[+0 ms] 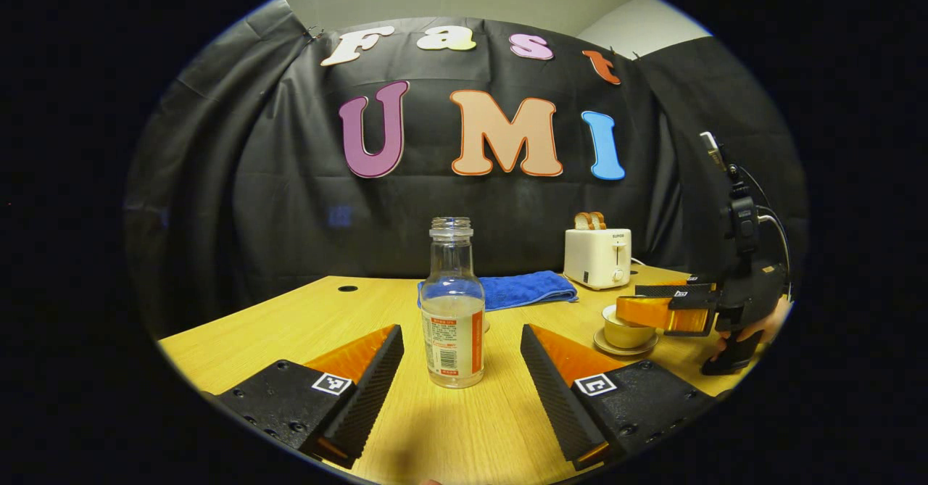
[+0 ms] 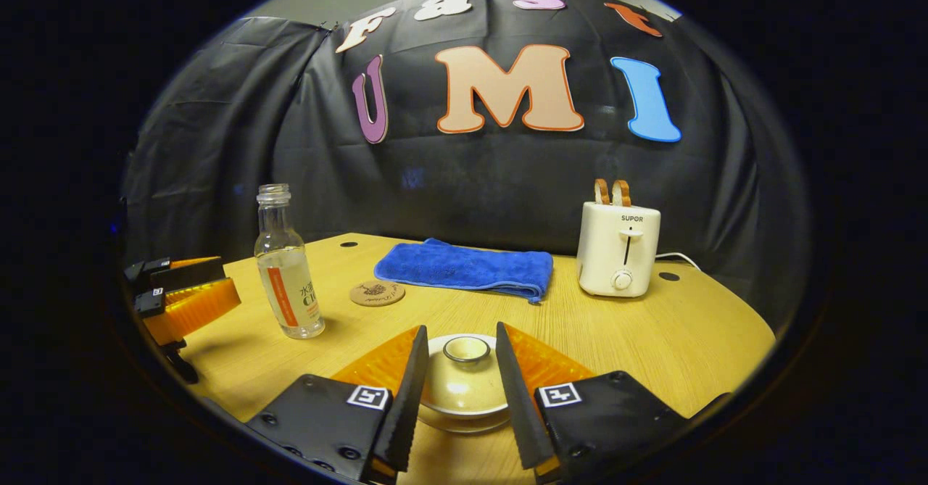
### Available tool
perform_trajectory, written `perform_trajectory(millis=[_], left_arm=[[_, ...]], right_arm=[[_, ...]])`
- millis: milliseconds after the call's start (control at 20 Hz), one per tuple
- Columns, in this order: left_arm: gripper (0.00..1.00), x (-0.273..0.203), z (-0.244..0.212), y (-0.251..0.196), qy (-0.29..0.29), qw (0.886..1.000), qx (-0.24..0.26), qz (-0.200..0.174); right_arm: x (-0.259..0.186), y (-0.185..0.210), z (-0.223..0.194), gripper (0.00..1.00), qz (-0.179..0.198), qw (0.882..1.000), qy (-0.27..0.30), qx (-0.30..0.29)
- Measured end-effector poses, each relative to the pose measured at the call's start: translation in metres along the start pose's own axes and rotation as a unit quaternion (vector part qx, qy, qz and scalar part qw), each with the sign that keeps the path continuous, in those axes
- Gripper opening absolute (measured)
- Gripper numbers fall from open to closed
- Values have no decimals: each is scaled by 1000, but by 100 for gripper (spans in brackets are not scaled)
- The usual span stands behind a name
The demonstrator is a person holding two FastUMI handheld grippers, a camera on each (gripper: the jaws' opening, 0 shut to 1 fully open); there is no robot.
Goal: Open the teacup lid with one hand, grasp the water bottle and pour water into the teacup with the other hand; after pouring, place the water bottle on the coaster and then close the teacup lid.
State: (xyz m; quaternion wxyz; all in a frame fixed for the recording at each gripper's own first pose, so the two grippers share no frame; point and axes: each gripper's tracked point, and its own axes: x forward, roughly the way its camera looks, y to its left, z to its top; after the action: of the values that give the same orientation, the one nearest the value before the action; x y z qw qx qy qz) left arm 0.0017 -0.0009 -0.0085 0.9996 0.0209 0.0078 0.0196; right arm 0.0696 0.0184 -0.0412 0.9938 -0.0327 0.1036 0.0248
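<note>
- The left tool [image 1: 462,369] has its two fingers spread wide apart, low over the table [image 1: 290,325], holding nothing.
- The bottle [image 1: 452,304] stands upright on the table between and just beyond those fingers, touching neither; it has no cap and is partly filled with clear liquid.
- The right tool [image 2: 460,391] has its fingers apart too, one on each side of the teacup [image 2: 464,391]; whether they touch it I cannot tell.
- The teacup sits on its saucer [image 1: 609,345] with the lid [image 2: 465,369] still on, the ring knob on top.
- In the left gripper view a hand [image 1: 754,325] holds the right tool above the cup.
- A round coaster [image 2: 377,293] lies flat on the table between the bottle and a folded blue towel [image 2: 464,267].
- A white toaster [image 2: 618,249] with two slices of bread stands near the back, right of the towel.
</note>
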Motion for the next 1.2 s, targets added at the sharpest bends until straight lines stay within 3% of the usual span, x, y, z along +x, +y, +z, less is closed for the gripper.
perform_trajectory(millis=[150,250,300,950,1200], left_arm=[[95,0,0,0,0,1000,0,0],[95,0,0,0,0,1000,0,0],[95,0,0,0,0,1000,0,0],[95,3,-2,-1,1,1000,2,-8],[95,32,2,5,3,1000,2,-6]], right_arm=[[1,-2,2,36,-8,1000,-5,-4],[2,-4,3,36,-11,1000,-5,-2],[2,-2,3,31,-9,1000,-5,-1],[-24,-13,20,31,-10,997,-77,25],[-41,-16,21,31,-9,996,-89,30]])
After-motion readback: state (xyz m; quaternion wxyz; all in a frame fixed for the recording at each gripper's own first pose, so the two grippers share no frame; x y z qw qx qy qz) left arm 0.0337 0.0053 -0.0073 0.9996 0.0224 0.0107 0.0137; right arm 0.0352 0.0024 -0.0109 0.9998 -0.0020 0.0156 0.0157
